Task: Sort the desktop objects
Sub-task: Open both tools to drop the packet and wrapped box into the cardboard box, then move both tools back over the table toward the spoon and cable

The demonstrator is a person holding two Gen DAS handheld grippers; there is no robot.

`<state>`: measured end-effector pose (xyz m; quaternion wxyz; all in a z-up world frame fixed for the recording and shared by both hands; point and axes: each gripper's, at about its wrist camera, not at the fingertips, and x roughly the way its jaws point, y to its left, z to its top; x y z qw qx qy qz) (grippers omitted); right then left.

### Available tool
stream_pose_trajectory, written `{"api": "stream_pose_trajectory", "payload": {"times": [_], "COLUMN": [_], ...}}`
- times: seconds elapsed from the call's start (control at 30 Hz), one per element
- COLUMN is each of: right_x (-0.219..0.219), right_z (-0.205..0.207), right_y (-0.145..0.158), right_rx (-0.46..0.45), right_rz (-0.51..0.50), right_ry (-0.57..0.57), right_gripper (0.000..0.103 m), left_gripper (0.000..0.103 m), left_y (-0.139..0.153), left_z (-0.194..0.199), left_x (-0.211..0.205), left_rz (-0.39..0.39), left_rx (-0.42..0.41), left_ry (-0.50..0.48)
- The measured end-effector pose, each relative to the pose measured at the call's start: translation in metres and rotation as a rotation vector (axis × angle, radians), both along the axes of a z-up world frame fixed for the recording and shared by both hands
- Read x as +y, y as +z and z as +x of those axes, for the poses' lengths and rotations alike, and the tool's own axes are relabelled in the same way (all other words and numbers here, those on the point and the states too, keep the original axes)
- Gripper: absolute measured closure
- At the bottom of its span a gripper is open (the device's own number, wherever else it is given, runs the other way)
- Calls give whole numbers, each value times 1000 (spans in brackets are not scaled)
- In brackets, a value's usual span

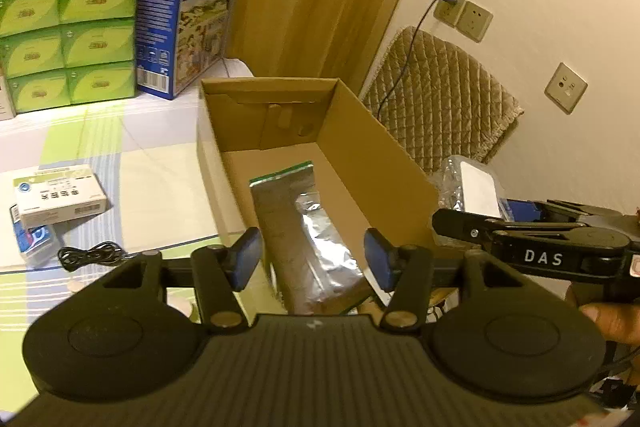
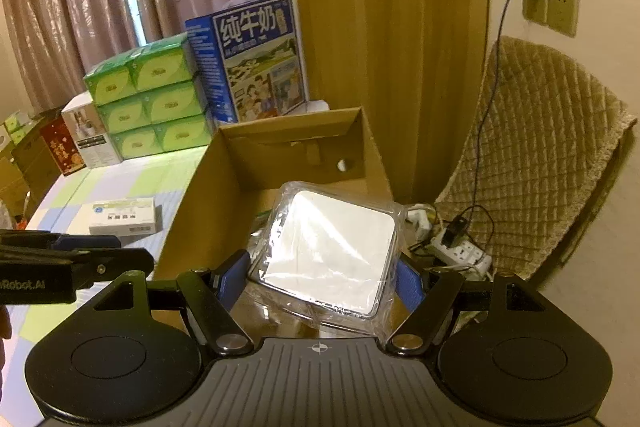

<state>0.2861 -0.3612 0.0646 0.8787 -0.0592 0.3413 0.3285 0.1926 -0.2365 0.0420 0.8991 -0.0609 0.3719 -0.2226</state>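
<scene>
Right wrist view: right gripper [image 2: 320, 279] clamps the wrapped white box [image 2: 332, 251] over the cardboard box [image 2: 188, 203]; next, lower and release; left gripper [image 1: 312, 263] wide, empty.

Black ribbed left gripper [image 1: 312, 261] body, blue-padded jaws (white "DAS" lettering).

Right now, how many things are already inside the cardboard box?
1: a silver zip bag lying on the floor of the cardboard box. The right gripper holds a plastic-wrapped white box above it; that may hide more.
</scene>
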Motion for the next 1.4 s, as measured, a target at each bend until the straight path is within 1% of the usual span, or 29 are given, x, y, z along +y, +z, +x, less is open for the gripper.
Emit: {"api": "stream_pose_trajectory", "payload": {"times": [0.1,0.13,0.17,0.2,0.27,0.33,0.5,0.63,0.77,0.9,1.1,1.2,1.3,1.4], "right_x": [6,8,9,10,8,3,-10,-20,-24,-15,13,31,47,59], "right_z": [5,7,10,12,14,13,0,-18,-41,-67,-106,-124,-138,-147], "right_y": [-1,-1,-1,0,3,7,14,19,26,36,40,38,33,25], "right_rx": [25,36,45,51,45,42,30,30,22,0,-33,-52,-65,-76], "right_rz": [30,43,59,72,84,103,99,105,121,136,141,121,93,64], "right_ry": [-13,-20,-22,-27,-59,-71,-87,-89,-71,-27,86,152,214,253], "right_gripper": [31,31,28,18,2,2,2,2,2,2,2,2,2,2], "left_gripper": [50,46,41,38,26,24,17,10,8,6,3,2,2,2], "left_y": [0,-1,-1,-1,-1,-2,-2,-2,0,5,9,7,4,-1], "left_z": [-3,-4,-5,-7,-10,-13,-23,-39,-58,-77,-107,-122,-134,-144], "left_x": [7,10,13,15,23,30,53,72,97,128,177,198,217,231], "left_rz": [3,6,7,6,-3,3,12,22,47,69,106,135,143,149], "left_rx": [1,0,-3,-10,-27,-31,-41,-55,-70,-78,-85,-84,-74,-68], "left_ry": [10,15,19,24,33,45,85,123,161,218,307,345,374,390]}}
